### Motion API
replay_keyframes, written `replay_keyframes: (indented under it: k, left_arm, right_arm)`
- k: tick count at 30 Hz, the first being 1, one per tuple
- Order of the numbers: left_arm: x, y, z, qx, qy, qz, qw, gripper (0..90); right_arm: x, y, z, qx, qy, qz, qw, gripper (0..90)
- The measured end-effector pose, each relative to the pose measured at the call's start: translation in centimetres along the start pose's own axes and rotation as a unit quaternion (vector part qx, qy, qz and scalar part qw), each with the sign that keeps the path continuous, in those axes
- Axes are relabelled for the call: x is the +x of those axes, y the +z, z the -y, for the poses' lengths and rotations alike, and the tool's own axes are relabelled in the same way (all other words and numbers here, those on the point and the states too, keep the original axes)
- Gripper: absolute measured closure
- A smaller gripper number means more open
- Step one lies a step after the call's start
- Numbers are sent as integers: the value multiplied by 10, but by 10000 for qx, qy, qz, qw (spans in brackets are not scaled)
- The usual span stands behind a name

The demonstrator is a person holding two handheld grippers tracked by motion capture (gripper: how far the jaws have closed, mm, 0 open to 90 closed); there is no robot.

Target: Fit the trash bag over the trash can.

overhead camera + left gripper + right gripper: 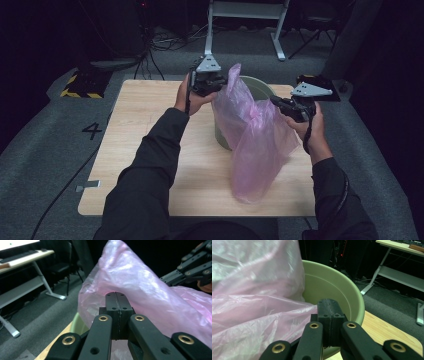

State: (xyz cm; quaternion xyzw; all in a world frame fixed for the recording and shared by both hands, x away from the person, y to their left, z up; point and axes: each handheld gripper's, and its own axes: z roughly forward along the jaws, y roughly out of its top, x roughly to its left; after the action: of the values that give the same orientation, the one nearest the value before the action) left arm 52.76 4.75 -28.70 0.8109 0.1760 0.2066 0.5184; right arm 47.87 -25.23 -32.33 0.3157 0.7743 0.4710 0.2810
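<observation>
Both claws are clamped on the pink plastic bag point(252, 140): the left claw point(212, 90) pinches its raised edge, the right claw point(276, 103) its other side, over the green bin point(332, 290) on the desk point(145, 130).

I count: my black two-jaw grippers 2 point(214, 89) point(278, 102) | thin pink plastic bag 1 point(255, 145) | round pale-green plastic bin 1 point(332, 287) | light wooden table 1 point(145, 130)

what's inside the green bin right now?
The green bin shows a bare inner wall on its far side. The pink bag drapes over its near rim, hiding the bottom.
</observation>
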Motion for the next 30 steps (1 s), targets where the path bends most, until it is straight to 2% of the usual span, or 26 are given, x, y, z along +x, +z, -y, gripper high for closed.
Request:
replay_keyframes:
  k: [1,2,3,4,6,7,8,9,10,11,12,13,14,15,16,17,18,19,20,21,22,23,24,25,26,30]
  left_arm:
    - [-5,14,-3,410,190,-9,9990,900]
    - [-5,14,-3,410,190,-9,9990,900]
    - [-8,27,-4,829,299,86,9961,900]
    - [-8,27,-4,829,299,86,9961,899]
    - [-11,37,-3,1069,402,113,9934,893]
    - [-11,44,0,1310,360,284,9903,856]
    - [-11,44,0,1310,360,284,9903,832]
    - [-11,50,2,1552,372,366,9865,799]
    - [-11,50,2,1552,372,366,9865,769]
    - [-11,53,4,1799,406,319,9823,718]
    - [-11,53,4,1799,406,319,9823,670]
    - [-10,54,4,1832,391,185,9821,670]
    - [-10,54,5,1807,335,10,9830,565]
    - [-7,52,4,1711,214,-50,9850,558]
    - [-7,52,4,1711,214,-50,9850,508]
    - [-7,50,3,1618,165,-236,9864,484]
    - [-7,50,3,1618,165,-236,9864,456]
    - [-5,49,3,1536,90,-643,9860,383]
    - [-5,49,3,1536,90,-643,9860,349]
    - [-2,45,1,1374,-62,-970,9857,343]
    - [-2,45,1,1374,-62,-970,9857,313]
    - [4,34,-2,1127,-191,-1098,9874,298]
    - [4,34,-2,1127,-191,-1098,9874,286]
    - [8,18,-5,838,-325,-1006,9909,280]
    - [8,18,-5,838,-325,-1006,9909,274]
    - [9,-18,-4,585,-387,-706,9950,225]
  right_arm:
    - [0,0,0,34,-1,10,10000,900]
    - [0,0,0,34,-1,10,10000,900]
    - [0,1,0,47,-16,5,10000,900]
    - [0,1,0,47,-16,5,10000,900]
    - [1,2,0,58,-26,-3,10000,900]
    - [2,3,-1,79,-55,-14,10000,900]
    - [2,3,-1,79,-55,-14,10000,900]
    - [3,4,-1,104,-65,-33,9999,900]
    - [3,4,-1,104,-65,-33,9999,900]
    - [4,6,-1,129,-88,-38,9999,900]
    - [4,6,-1,129,-88,-38,9999,900]
    - [4,7,-1,138,-98,-48,9998,900]
    - [6,9,-2,161,-118,-61,9998,900]
    - [7,10,-3,178,-141,-67,9997,900]
    - [7,10,-3,178,-141,-67,9997,900]
    - [8,12,-4,223,-152,-82,9996,900]
    - [8,12,-4,223,-152,-82,9996,900]
    - [10,14,-4,262,-185,-87,9994,900]
    - [10,14,-4,262,-185,-87,9994,900]
    - [10,16,-4,333,-188,-54,9993,900]
    - [10,16,-4,333,-188,-54,9993,900]
    - [10,17,-5,386,-179,-31,9991,900]
    - [11,18,-5,411,-193,-12,9990,900]
    - [11,18,-6,432,-192,13,9989,900]
    - [11,18,-6,432,-192,13,9989,900]
    - [7,18,-5,469,-166,100,9987,900]
